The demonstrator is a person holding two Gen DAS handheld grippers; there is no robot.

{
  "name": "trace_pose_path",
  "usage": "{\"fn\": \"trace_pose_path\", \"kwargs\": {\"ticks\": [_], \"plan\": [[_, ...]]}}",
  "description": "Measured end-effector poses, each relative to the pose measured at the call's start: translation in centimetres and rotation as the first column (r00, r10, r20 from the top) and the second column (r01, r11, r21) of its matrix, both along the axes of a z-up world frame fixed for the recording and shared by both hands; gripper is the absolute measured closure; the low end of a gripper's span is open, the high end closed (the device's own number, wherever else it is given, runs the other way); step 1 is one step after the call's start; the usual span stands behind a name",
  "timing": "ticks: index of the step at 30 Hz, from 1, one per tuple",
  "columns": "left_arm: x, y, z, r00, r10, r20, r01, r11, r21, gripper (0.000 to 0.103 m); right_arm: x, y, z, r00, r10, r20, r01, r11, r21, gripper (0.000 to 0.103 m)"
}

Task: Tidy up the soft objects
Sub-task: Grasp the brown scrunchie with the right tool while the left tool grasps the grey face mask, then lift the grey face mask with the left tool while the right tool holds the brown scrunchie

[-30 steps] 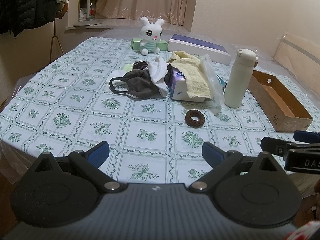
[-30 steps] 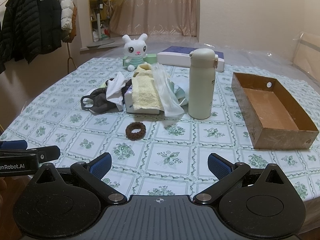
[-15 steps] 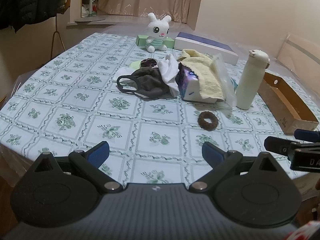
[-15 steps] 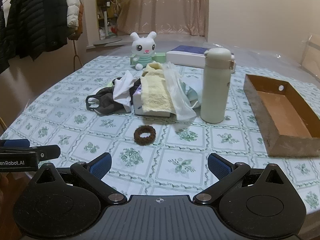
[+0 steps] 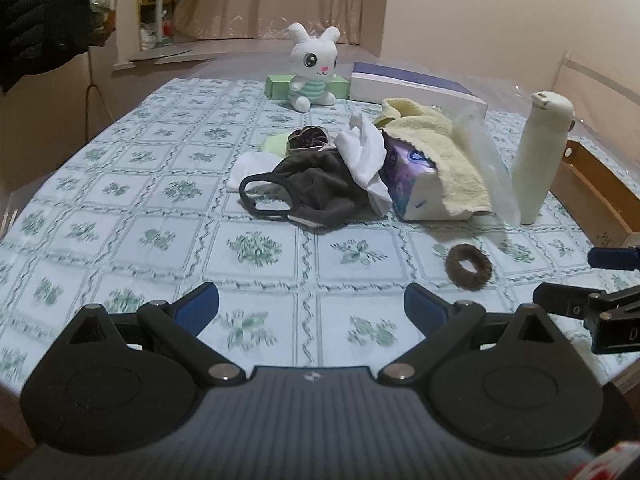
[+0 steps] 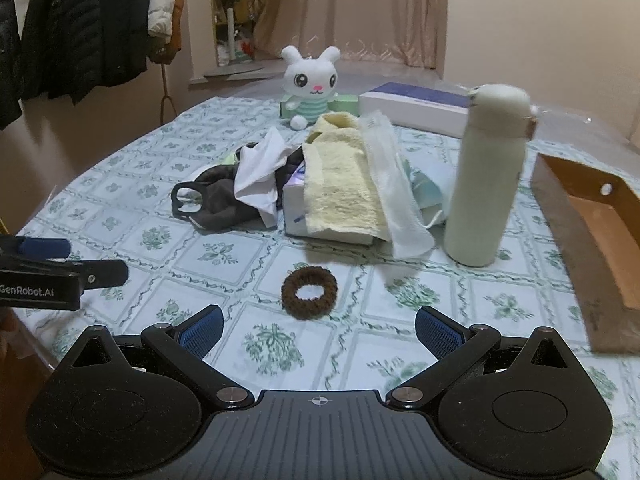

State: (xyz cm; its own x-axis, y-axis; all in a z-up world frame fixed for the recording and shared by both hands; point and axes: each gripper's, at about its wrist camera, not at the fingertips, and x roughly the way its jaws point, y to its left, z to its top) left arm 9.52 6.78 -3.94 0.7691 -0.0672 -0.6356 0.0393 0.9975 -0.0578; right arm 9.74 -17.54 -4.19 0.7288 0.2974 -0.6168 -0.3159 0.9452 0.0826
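Observation:
A brown hair scrunchie lies on the patterned tablecloth just ahead of my open, empty right gripper; it also shows in the left wrist view. Behind it is a pile: a dark grey mask, a white cloth, a yellow towel draped over a tissue pack, and a clear plastic bag. A white plush rabbit sits at the back. My left gripper is open and empty, near the table's front edge.
A white thermos bottle stands right of the pile. An open brown cardboard box lies at the right. A white-and-purple flat box and a green box are at the back. Dark jackets hang at the left.
Both grippers have moved forward over the table and closer to the pile. The scrunchie now lies just ahead of the right gripper. Both stay open.

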Motion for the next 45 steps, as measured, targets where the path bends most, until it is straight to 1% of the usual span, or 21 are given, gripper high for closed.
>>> {"fn": "trace_pose_path", "kwargs": {"ticks": [4, 9, 10, 13, 17, 19, 21, 23, 24, 26, 29, 30, 32, 34, 36, 39, 41, 42, 43, 44, 45], "plan": [[2.6, 0.6, -1.0, 1.0, -0.03, -0.001, 0.03, 0.999, 0.013, 0.007, 2.2, 0.9, -1.2, 1.0, 0.016, -0.012, -0.016, 1.0, -0.019, 0.009], [5.6, 0.8, -2.0, 0.997, -0.08, 0.011, 0.079, 0.995, 0.055, 0.008, 4.6, 1.8, -3.0, 0.999, 0.026, -0.031, -0.027, 0.999, -0.032, 0.016], [6.1, 0.7, -2.1, 0.996, -0.091, 0.013, 0.09, 0.994, 0.066, 0.009, 5.0, 2.0, -3.3, 0.999, 0.028, -0.034, -0.03, 0.999, -0.034, 0.019], [7.7, 0.5, -2.6, 0.993, -0.122, 0.011, 0.12, 0.99, 0.078, 0.017, 6.1, 2.5, -4.4, 0.998, 0.038, -0.055, -0.04, 0.998, -0.043, 0.026], [9.5, 0.0, -3.2, 0.989, -0.151, 0.008, 0.15, 0.984, 0.097, 0.019, 7.0, 2.9, -5.5, 0.996, 0.049, -0.069, -0.053, 0.997, -0.048, 0.035], [10.1, -0.1, -3.6, 0.987, -0.158, 0.013, 0.156, 0.982, 0.104, 0.019, 7.2, 2.9, -5.7, 0.997, 0.054, -0.06, -0.056, 0.997, -0.043, 0.039], [10.6, -0.3, -3.9, 0.987, -0.162, 0.017, 0.16, 0.981, 0.107, 0.02, 7.2, 2.9, -5.8, 0.997, 0.06, -0.049, -0.062, 0.997, -0.041, 0.045], [11.0, -0.5, -4.1, 0.986, -0.167, 0.025, 0.164, 0.98, 0.116, 0.02, 7.3, 3.1, -5.7, 0.997, 0.061, -0.038, -0.063, 0.997, -0.043, 0.061], [11.2, -0.7, -4.2, 0.985, -0.171, 0.026, 0.167, 0.978, 0.122, 0.02, 7.3, 3.1, -5.7, 0.998, 0.059, -0.033, -0.061, 0.997, -0.046, 0.064], [11.7, -0.9, -4.4, 0.984, -0.175, 0.03, 0.17, 0.977, 0.132, 0.02, 7.5, 2.9, -5.6, 0.998, 0.049, -0.028, -0.05, 0.998, -0.037, 0.08], [12.4, -1.1, -4.6, 0.984, -0.175, 0.041, 0.167, 0.975, 0.147, 0.022, 7.6, 2.7, -5.4, 0.999, 0.031, -0.019, -0.032, 0.999, -0.031, 0.083], [12.7, -1.2, -4.7, 0.983, -0.177, 0.046, 0.168, 0.974, 0.154, 0.024, 7.6, 2.7, -5.3, 0.999, 0.028, -0.017, -0.028, 0.999, -0.03, 0.083], [13.3, -1.5, -4.8, 0.981, -0.187, 0.053, 0.175, 0.969, 0.173, 0.032, 7.8, 2.7, -5.3, 1.0, 0.026, -0.018, -0.026, 0.999, -0.03, 0.083], [14.0, -1.9, -5.0, 0.978, -0.201, 0.058, 0.186, 0.962, 0.2, 0.034, 7.9, 2.6, -5.3, 1.0, 0.02, -0.018, -0.021, 0.999, -0.032, 0.083], [14.6, -2.1, -5.1, 0.975, -0.213, 0.064, 0.196, 0.959, 0.207, 0.037, 8.1, 2.6, -5.4, 1.0, 0.019, -0.021, -0.019, 0.999, -0.032, 0.083], [15.4, -2.3, -5.4, 0.971, -0.233, 0.055, 0.216, 0.953, 0.21, 0.049, 8.0, 2.6, -5.5, 1.0, 0.018, -0.024, -0.019, 0.999, -0.035, 0.083], [15.8, -2.2, -5.5, 0.97, -0.239, 0.042, 0.227, 0.954, 0.198, 0.064, 8.1, 2.6, -5.5, 1.0, 0.017, -0.024, -0.018, 0.999, -0.035, 0.083], [15.9, -2.2, -5.6, 0.97, -0.24, 0.035, 0.23, 0.956, 0.184, 0.067, 8.0, 2.7, -5.5, 1.0, 0.017, -0.024, -0.018, 0.999, -0.037, 0.083], [16.0, -2.1, -5.5, 0.97, -0.24, 0.028, 0.232, 0.958, 0.167, 0.075, 8.0, 2.7, -5.5, 1.0, 0.017, -0.024, -0.018, 0.999, -0.038, 0.084], [15.9, -2.1, -5.5, 0.97, -0.24, 0.025, 0.234, 0.96, 0.154, 0.088, 8.1, 2.7, -5.5, 1.0, 0.016, -0.024, -0.017, 0.999, -0.037, 0.084], [15.9, -2.0, -5.4, 0.971, -0.24, 0.02, 0.235, 0.961, 0.144, 0.091, 8.0, 2.7, -5.5, 1.0, 0.016, -0.024, -0.017, 0.999, -0.037, 0.084]]}}
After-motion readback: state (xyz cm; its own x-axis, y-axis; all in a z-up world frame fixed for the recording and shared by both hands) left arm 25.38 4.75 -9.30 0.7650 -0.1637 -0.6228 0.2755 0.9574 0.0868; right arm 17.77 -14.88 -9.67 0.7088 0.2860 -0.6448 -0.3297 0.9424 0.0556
